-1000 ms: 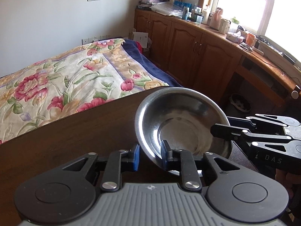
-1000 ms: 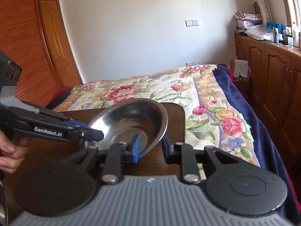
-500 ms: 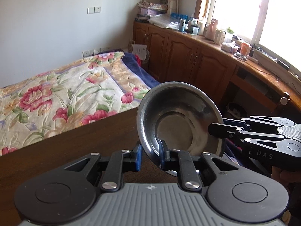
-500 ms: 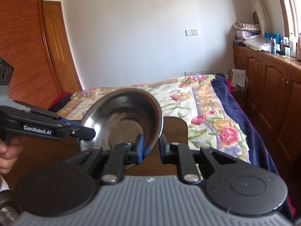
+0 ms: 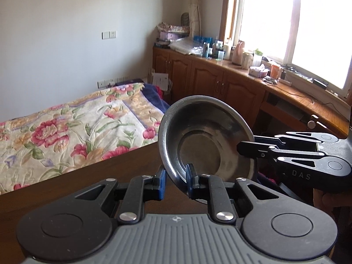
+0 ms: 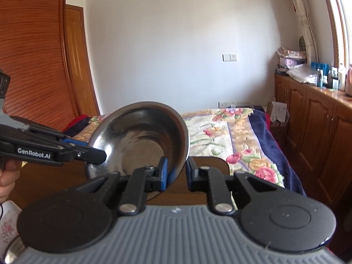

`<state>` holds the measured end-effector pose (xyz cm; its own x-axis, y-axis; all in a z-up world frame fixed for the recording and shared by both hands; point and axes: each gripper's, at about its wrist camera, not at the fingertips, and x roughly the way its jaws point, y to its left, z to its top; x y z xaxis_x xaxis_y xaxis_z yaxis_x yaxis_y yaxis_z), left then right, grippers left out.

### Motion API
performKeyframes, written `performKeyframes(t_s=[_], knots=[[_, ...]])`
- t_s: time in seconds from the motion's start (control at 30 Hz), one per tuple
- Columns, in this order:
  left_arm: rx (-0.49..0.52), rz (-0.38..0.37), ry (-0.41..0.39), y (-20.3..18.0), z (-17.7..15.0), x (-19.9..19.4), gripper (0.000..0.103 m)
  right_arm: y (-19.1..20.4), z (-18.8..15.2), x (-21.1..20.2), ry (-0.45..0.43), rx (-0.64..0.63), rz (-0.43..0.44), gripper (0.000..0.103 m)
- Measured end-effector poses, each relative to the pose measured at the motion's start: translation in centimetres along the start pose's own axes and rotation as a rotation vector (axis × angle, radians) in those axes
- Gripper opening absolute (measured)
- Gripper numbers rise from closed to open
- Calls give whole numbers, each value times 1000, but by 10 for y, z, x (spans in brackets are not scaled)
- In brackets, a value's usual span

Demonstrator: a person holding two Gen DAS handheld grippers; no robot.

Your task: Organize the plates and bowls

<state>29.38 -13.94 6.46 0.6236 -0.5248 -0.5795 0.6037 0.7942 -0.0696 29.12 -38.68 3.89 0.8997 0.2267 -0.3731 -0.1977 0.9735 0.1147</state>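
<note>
A shiny steel bowl (image 5: 206,140) hangs tilted in the air above the dark wooden table (image 5: 66,187), its hollow facing the cameras. My left gripper (image 5: 176,181) is shut on the bowl's near rim, which passes between the blue pads. The right gripper (image 5: 248,148) comes in from the right and clamps the opposite rim. In the right wrist view, the same bowl (image 6: 140,140) sits in my right gripper (image 6: 177,172), shut on its lower right rim. The left gripper (image 6: 96,154) bites the bowl's left edge.
A floral-patterned plate (image 6: 8,220) lies at the lower left beside a metal edge (image 6: 11,253). A bed (image 5: 77,127) with a flowered cover lies past the table's far edge. Wooden cabinets (image 5: 220,83) with a cluttered counter run along the right. A hand (image 6: 6,182) holds the left gripper.
Both grippers have risen with the bowl, lifting it off the table and tipping it more upright. Both pairs of jaws have narrowed onto the rim.
</note>
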Motion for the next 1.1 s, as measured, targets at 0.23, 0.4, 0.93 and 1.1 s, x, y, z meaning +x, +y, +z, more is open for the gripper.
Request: performKeyframes(t_s=[0.23, 0.4, 0.93, 1.1], knots=[[3, 8, -28, -4, -9, -33, 20, 16, 4, -19, -27, -29, 4, 18], [3, 8, -34, -6, -25, -49, 20, 22, -1, -27, -25, -37, 8, 17], [-18, 7, -59, -12, -71, -90, 20, 51, -22, -56, -10, -55, 21, 16], [-21, 11, -80, -16, -80, -107, 20, 60, -24, -66, -21, -66, 27, 16]])
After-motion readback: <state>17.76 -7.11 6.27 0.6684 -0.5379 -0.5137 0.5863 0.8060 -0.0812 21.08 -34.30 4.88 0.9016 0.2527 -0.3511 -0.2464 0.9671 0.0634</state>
